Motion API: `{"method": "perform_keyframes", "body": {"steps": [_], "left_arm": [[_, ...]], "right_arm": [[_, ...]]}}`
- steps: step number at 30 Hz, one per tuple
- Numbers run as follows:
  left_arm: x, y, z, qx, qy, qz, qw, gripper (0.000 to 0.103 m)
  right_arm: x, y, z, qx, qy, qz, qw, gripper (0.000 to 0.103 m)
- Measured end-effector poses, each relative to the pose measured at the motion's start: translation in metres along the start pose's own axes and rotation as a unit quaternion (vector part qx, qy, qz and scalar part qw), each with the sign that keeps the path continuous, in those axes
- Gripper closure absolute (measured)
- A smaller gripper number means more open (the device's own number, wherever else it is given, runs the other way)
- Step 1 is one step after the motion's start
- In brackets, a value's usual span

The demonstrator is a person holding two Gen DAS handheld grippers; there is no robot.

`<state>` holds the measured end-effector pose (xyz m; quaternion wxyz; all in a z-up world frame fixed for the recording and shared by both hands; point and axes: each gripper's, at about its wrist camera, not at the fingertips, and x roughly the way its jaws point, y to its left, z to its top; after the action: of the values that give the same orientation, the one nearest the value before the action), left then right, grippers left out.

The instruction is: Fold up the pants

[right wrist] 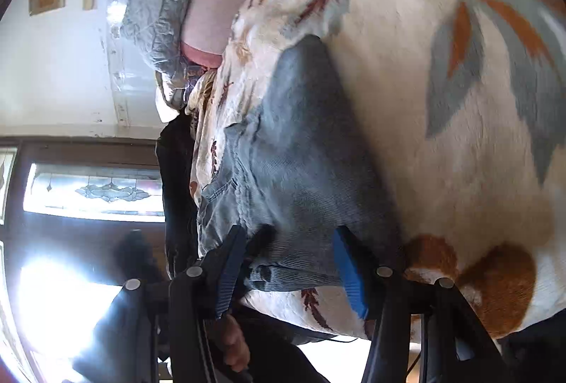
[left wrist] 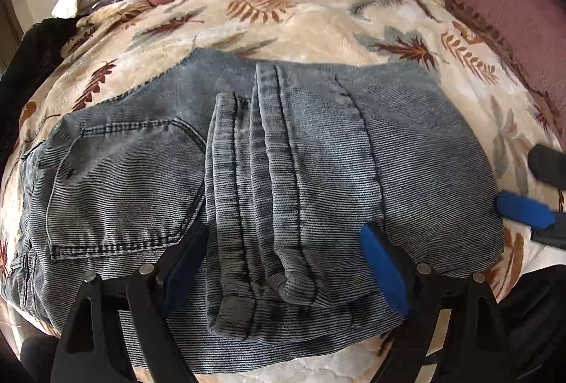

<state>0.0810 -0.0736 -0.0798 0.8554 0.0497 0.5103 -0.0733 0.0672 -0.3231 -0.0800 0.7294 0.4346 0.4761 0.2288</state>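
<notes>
My left tongs [left wrist: 286, 262] gape open over the near edge of the folded pants [left wrist: 283, 170] lying left-to-right on the bed's leafy blanket [left wrist: 318, 22], while my open right tongs [right wrist: 290, 262] straddle their right end.

One pair of jeans [left wrist: 269, 170] at centre, two grippers, left [left wrist: 283, 259] at six o'clock, right [right wrist: 286, 273]; one blanket [left wrist: 318, 18], possibly more bedding at twelve.

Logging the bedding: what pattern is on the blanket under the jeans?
Cream blanket with rust-brown and grey-blue leaf prints; clearest in the left wrist view.
</notes>
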Motion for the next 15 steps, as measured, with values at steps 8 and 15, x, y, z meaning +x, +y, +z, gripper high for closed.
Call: {"method": "perform_keyframes", "body": {"steps": [8, 15], "left_arm": [[-0.032, -0.025, 0.014, 0.027, -0.063, -0.025, 0.9974, 0.015], [0.005, -0.032, -0.002, 0.047, -0.027, -0.006, 0.9985, 0.013]], "right_arm": [[0.017, 0.017, 0.098, -0.063, 0.002, -0.125, 0.990, 0.044], [0.066, 0.011, 0.118, -0.124, 0.038, -0.206, 0.970, 0.088]]}}
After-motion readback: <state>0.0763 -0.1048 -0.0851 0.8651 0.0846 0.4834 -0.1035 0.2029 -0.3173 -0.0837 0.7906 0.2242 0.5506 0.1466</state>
